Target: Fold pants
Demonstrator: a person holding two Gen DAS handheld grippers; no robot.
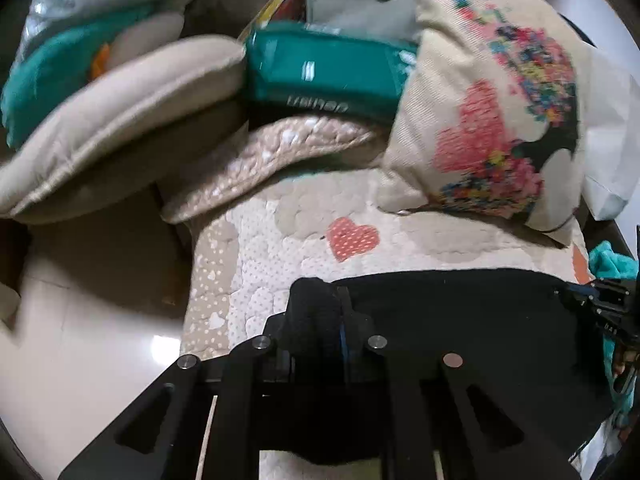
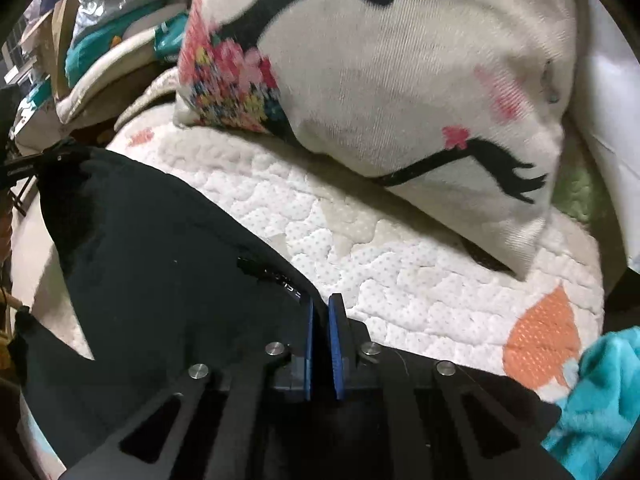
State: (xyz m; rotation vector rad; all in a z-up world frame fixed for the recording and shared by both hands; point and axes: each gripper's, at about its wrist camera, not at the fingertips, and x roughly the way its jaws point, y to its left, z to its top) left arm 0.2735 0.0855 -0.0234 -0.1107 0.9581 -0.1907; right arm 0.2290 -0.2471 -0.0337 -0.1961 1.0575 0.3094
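- Black fabric fills the lower part of the left wrist view: the pants (image 1: 460,320) lie on the heart-print quilt (image 1: 320,216), just below the printed cushion (image 1: 500,92). The left gripper (image 1: 340,312) has its jaws drawn together on a bunched corner of the cloth. At the frame's right edge the other gripper shows at the opposite corner, so the held edge runs straight across, left to right.
- From the right wrist view, the right gripper (image 2: 322,312) has its blue pads (image 2: 337,344) pinched nearly together on the pants' (image 2: 160,280) near edge (only a thin slit shows between them). The cloth stretches away to the left, its long axis running toward the far gripper, over the quilt (image 2: 400,280).
- To fold well, I judge both hands should lift evenly, keep that edge taut and level, and carry it across without letting either corner slip.
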